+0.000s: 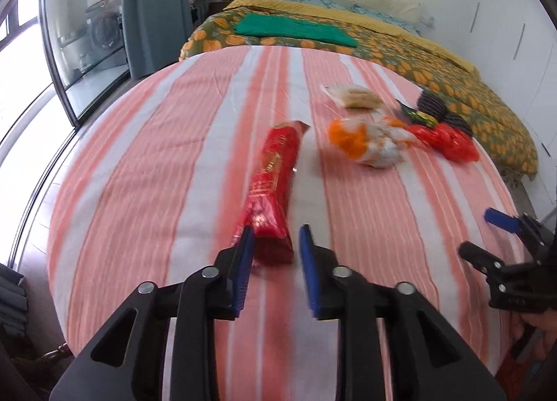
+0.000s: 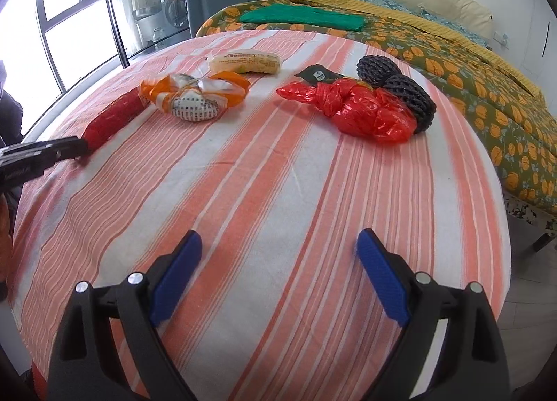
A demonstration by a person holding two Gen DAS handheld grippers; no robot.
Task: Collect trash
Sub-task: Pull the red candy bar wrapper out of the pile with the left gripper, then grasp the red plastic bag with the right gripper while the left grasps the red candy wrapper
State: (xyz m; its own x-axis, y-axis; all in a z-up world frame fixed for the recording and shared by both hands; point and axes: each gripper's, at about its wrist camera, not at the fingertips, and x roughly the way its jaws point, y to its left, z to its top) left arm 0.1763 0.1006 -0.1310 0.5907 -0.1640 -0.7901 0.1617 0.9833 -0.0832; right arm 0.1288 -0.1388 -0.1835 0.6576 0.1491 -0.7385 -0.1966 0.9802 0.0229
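Long red wrapper [image 1: 273, 188] lies lengthwise on the striped cloth [image 1: 156, 164] of the round bench; its near end sits between the blue fingers [image 1: 243, 261] of the left gripper [image 1: 276, 232], left pad about at its edge, right pad just apart from it. Fingers narrow but not closed on it. Gold print on the wrapper, blurred, not readable. Right gripper [image 2: 278, 241] hovers low over bare cloth at the near edge, fingers [image 2: 179, 274] spread wide, holding nothing; trash well ahead of it. Beyond: knotted orange-and-white bag [image 2: 193, 96] with dense small black print on its white bulge, too small to read; pale packet [image 2: 245, 61] with a line of fine print, unreadable; knotted red plastic bag [image 2: 362, 110], contents hidden; small dark sachet [image 2: 315, 75] with a white emblem just behind it; two black foam nets [image 2: 397, 84] touching the red bag. Bed [image 2: 452, 53] behind, folded green cloth [image 2: 303, 20] on it.
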